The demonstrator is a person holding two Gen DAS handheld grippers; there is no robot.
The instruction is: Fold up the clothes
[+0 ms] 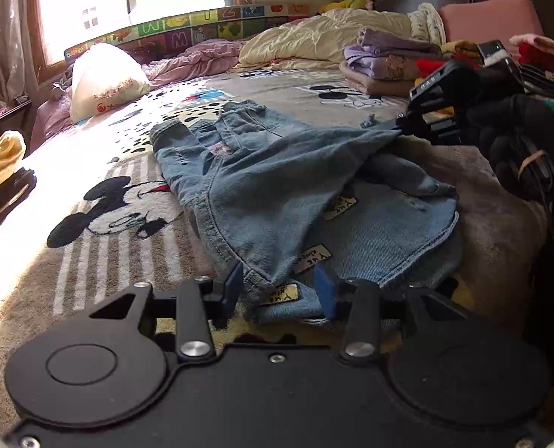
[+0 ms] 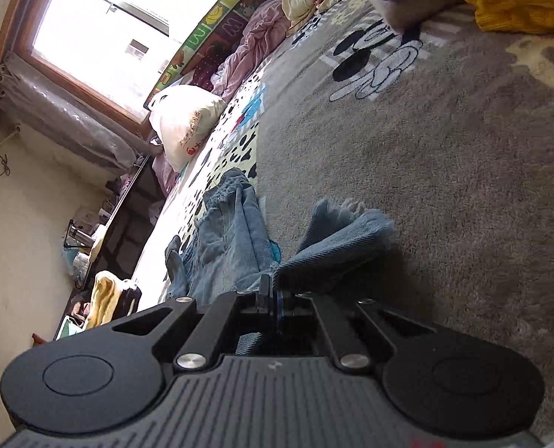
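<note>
Bedroom, sunlit window at the far side; work surface is a bed covered by a plush blanket (image 1: 135,201) printed with cartoon mice.

Jeans (image 1: 277,186), blue denim with frayed hems, lie mid-bed, partly doubled over. Long axis runs from the near edge by the left gripper (image 1: 280,291) away toward the window. 1 part is lifted into a taut sheet that slopes up to the right.

Right gripper (image 2: 273,295): clenched on a frayed denim edge, fingers pressed together with cloth pinched between them. Seen from the left wrist view, it holds that edge above the blanket, to the right of the garment.

Left gripper: fingers parted, 1 either side of the near denim corner. Whether the pads actually bite the cloth, cannot tell. It is the nearer tool to the low end of the jeans.

Judgement: the coming move turns on the lifted edge crossing over the flat layer, right to left, so the left tool likely needs to anchor the near corner.

Writing: small cream patches on the denim carry dark hand-style lettering, too small to read. Letter tiles on a play mat (image 1: 187,30) against the window wall show W and M.

Outward: white plastic bag (image 1: 105,78) with red print, folded purple clothes (image 1: 385,59), yellow knit (image 2: 512,0).
</note>
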